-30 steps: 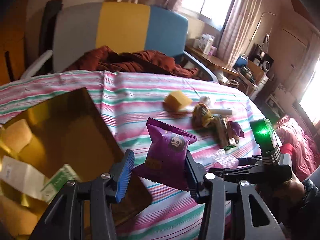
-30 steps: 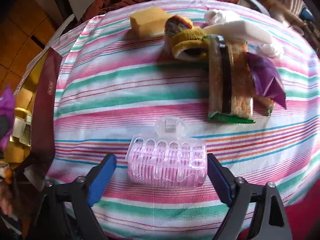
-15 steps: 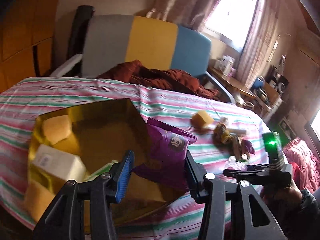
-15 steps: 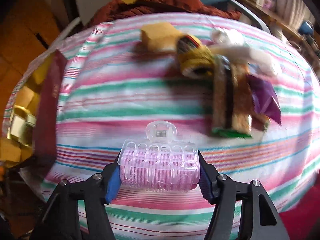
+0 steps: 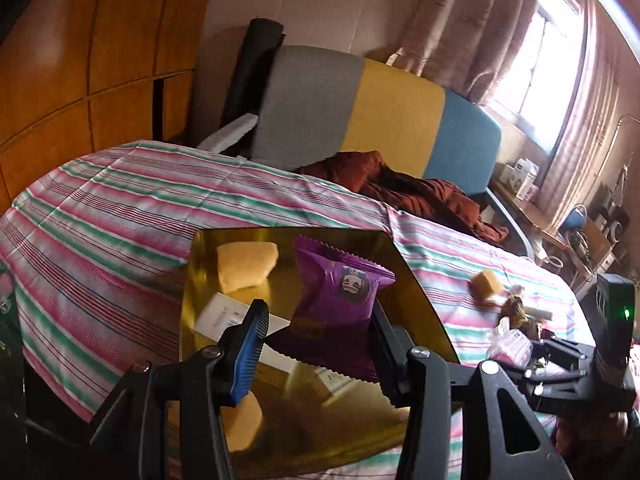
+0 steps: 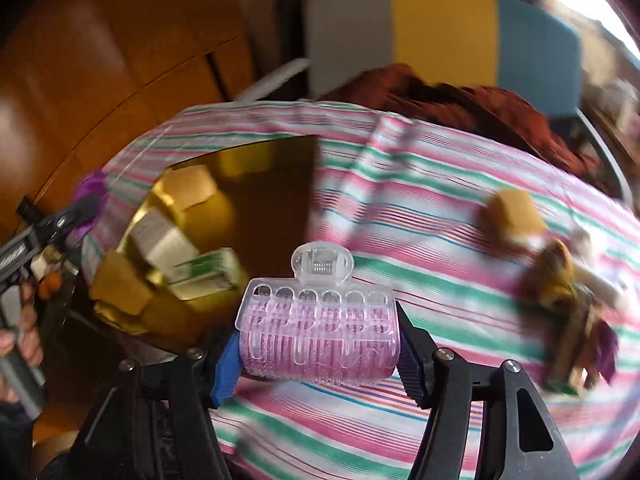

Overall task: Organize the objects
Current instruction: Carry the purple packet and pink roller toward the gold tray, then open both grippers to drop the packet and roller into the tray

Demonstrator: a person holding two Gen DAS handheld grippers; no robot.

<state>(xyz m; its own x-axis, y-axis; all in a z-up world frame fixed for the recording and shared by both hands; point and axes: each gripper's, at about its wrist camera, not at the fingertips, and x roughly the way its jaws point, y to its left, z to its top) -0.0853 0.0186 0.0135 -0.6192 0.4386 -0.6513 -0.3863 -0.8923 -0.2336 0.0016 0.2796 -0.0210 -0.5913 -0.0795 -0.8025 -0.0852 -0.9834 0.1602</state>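
Purple foil, a snack packet (image 5: 340, 312), is clamped between the jaws of the left gripper (image 5: 318, 338) and held above the gold tray (image 5: 416, 288), in which yellow sponges (image 5: 245, 265) and a white box (image 5: 224, 316) lie. A pink hair roller (image 6: 318, 334) is gripped by the right gripper (image 6: 316, 360), whose jaws have just been closing on it, over the striped cloth (image 6: 440, 280) beside the tray.

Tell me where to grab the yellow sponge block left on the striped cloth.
Grip the yellow sponge block across its two flat opposite sides, coming down from above. It sits alone on the striped cloth, clear on its near side; the pile of wrappers crowds the far right.
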